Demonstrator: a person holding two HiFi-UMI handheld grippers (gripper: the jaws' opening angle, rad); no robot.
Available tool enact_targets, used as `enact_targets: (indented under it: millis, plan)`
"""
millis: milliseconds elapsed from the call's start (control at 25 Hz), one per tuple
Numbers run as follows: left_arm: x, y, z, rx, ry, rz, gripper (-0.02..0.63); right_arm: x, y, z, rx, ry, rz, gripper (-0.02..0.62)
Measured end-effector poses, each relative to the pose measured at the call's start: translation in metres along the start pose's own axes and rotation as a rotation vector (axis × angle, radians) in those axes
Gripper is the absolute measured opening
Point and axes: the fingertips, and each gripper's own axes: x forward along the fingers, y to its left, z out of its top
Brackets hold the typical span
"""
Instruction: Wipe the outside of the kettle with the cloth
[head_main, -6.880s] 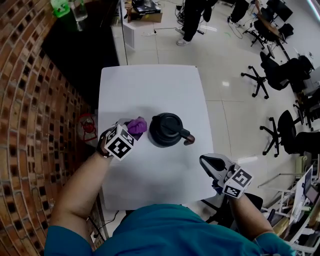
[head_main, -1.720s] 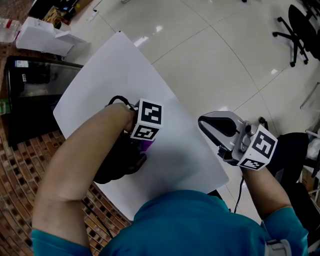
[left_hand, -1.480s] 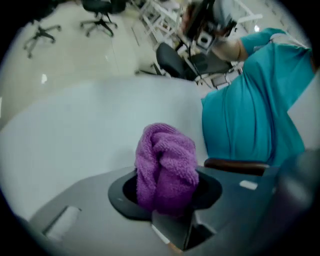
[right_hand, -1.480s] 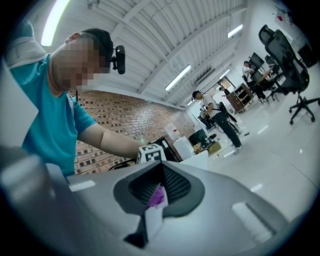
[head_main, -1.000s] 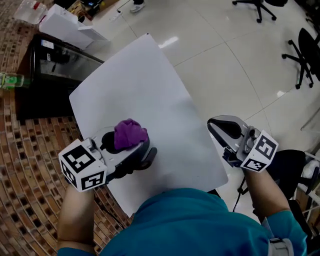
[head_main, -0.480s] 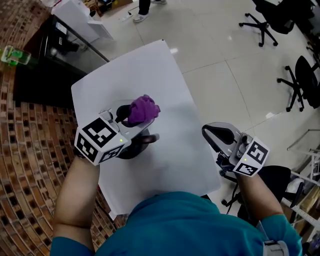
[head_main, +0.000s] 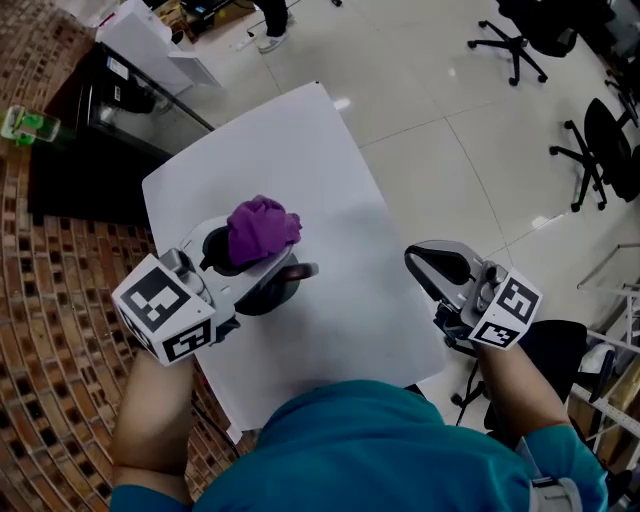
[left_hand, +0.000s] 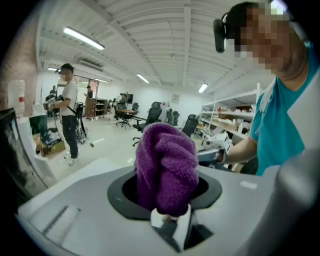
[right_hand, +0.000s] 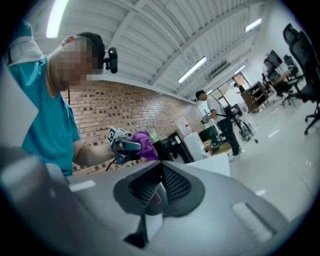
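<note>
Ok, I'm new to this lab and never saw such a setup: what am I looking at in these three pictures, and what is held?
No robot here: a person in a teal shirt holds a two-jaw gripper in each hand; the marker cubes are part of them. The top-down picture comes from a camera on the person's head; the other two cameras ride on the grippers and look along their jaws. On the white table stands a black kettle. The left gripper is clamped on a purple fleecy cloth, over the kettle. The right gripper is shut on nothing, off to the side.
</note>
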Motion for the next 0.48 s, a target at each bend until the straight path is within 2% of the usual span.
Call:
enact_targets:
  millis: [80,160,280,360,400,480]
  plan:
    - [-0.009,-0.033,-0.018,-0.093,0.020,-0.034,0.167,-0.001,0.002,0.000,0.000,-0.001,-0.001,0.005]
    - [-0.010,-0.066,-0.053,-0.237,0.044,-0.079,0.167,-0.002,0.003,-0.003,0.002,-0.001,-0.001,0.005]
    - [0.002,-0.096,-0.107,-0.605,-0.007,-0.112,0.166,-0.004,0.007,-0.009,0.011,0.001,0.002,0.005]
    - [0.019,-0.097,-0.138,-0.816,-0.072,-0.088,0.166,-0.007,0.007,-0.017,0.029,0.009,-0.001,0.005]
    - [0.027,-0.090,-0.150,-0.887,-0.113,-0.058,0.166,-0.008,0.008,-0.021,0.038,0.014,-0.002,0.005]
    - [0.038,-0.069,-0.167,-0.960,-0.182,0.019,0.166,-0.010,0.009,-0.031,0.050,0.028,-0.002,0.005]
